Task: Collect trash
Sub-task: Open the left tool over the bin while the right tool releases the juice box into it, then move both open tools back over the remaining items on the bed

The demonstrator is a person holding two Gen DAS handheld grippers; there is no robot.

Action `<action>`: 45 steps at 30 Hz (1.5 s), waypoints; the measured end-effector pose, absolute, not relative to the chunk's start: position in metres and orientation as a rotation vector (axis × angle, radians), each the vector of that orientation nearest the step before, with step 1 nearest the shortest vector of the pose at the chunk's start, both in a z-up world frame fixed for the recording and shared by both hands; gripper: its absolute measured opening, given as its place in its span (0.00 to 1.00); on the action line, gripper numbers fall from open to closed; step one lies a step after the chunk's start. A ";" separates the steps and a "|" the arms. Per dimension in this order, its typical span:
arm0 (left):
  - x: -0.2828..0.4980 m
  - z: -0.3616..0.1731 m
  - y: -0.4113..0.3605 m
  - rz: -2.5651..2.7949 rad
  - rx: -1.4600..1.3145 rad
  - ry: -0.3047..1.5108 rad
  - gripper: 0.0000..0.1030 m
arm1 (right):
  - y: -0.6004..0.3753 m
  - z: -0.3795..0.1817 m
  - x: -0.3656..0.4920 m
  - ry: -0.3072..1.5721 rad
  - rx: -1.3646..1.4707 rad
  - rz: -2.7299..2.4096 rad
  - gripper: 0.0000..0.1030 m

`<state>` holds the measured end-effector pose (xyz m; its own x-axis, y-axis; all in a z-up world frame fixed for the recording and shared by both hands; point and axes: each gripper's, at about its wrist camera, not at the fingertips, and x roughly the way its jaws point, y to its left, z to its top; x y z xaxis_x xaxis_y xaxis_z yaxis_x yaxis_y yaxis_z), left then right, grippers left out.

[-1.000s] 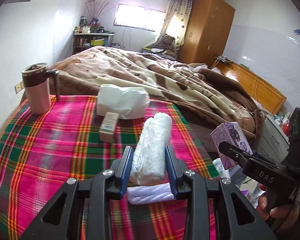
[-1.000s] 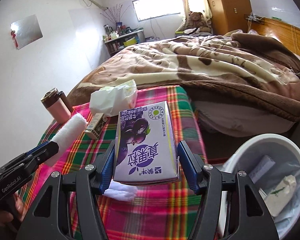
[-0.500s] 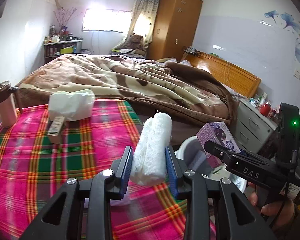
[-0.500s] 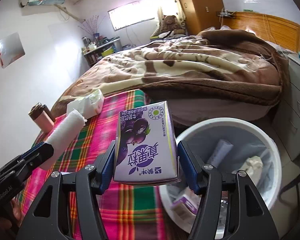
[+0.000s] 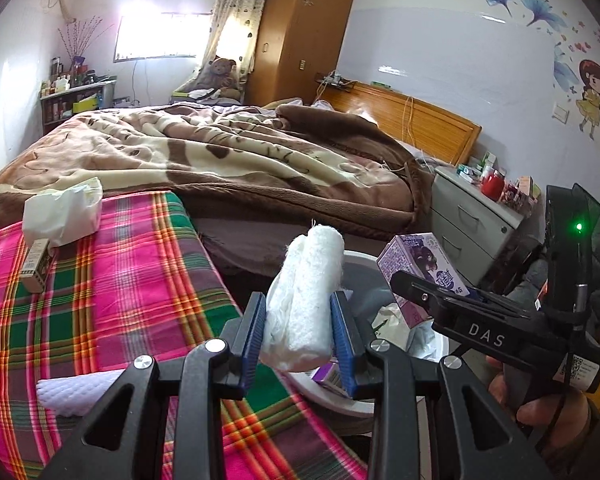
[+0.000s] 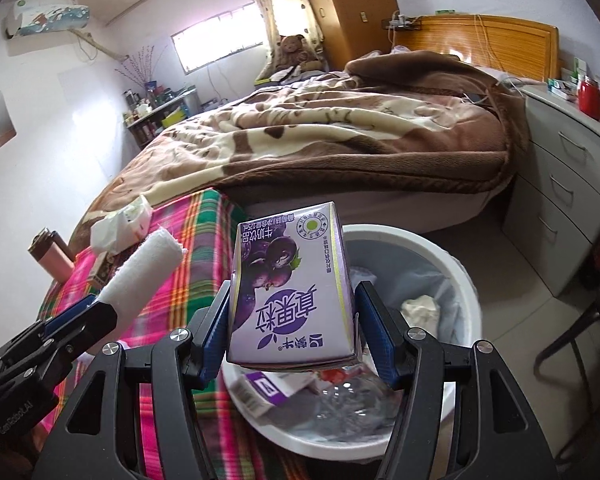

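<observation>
Trash: purple drink carton (image 6: 292, 292) clamped in right gripper (image 6: 294, 330), above the white bin (image 6: 466, 280); white rolled tissue wad (image 5: 306, 296) pinched in left gripper (image 5: 298, 320), at the bin's near rim.
Bin: paper scraps, a carton and clear plastic inside.
Desk (image 5: 112, 292): plaid cloth; tissue pack (image 5: 62, 210), small box (image 5: 36, 266), white tissue (image 5: 76, 390), pink tumbler (image 6: 52, 256).
Room: bed with brown blanket (image 5: 220, 160), wooden wardrobe (image 5: 300, 32), grey nightstand (image 6: 564, 184).
</observation>
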<state>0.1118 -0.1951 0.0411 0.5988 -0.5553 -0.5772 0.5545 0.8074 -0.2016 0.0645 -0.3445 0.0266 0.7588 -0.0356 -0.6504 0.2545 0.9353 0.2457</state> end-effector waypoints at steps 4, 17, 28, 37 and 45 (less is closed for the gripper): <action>0.107 0.038 -0.214 -0.657 0.031 0.675 0.33 | -0.356 0.021 0.062 0.703 0.345 -0.182 0.60; 0.100 0.028 -0.260 -0.677 0.111 0.690 0.33 | -0.386 0.006 0.059 0.750 0.358 -0.223 0.60; 0.109 0.019 -0.275 -0.690 0.110 0.739 0.47 | -0.396 -0.002 0.060 0.788 0.353 -0.255 0.60; 0.112 0.023 -0.260 -0.672 0.078 0.735 0.63 | -0.397 0.000 0.056 0.775 0.365 -0.283 0.68; 0.112 0.030 -0.237 -0.646 0.049 0.715 0.64 | -0.385 0.007 0.056 0.752 0.344 -0.260 0.69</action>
<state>0.1118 -0.2370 0.0296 0.5706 -0.5340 -0.6239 0.5664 0.8060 -0.1719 0.0564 -0.3849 0.0070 0.7031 -0.1068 -0.7030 0.3498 0.9127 0.2111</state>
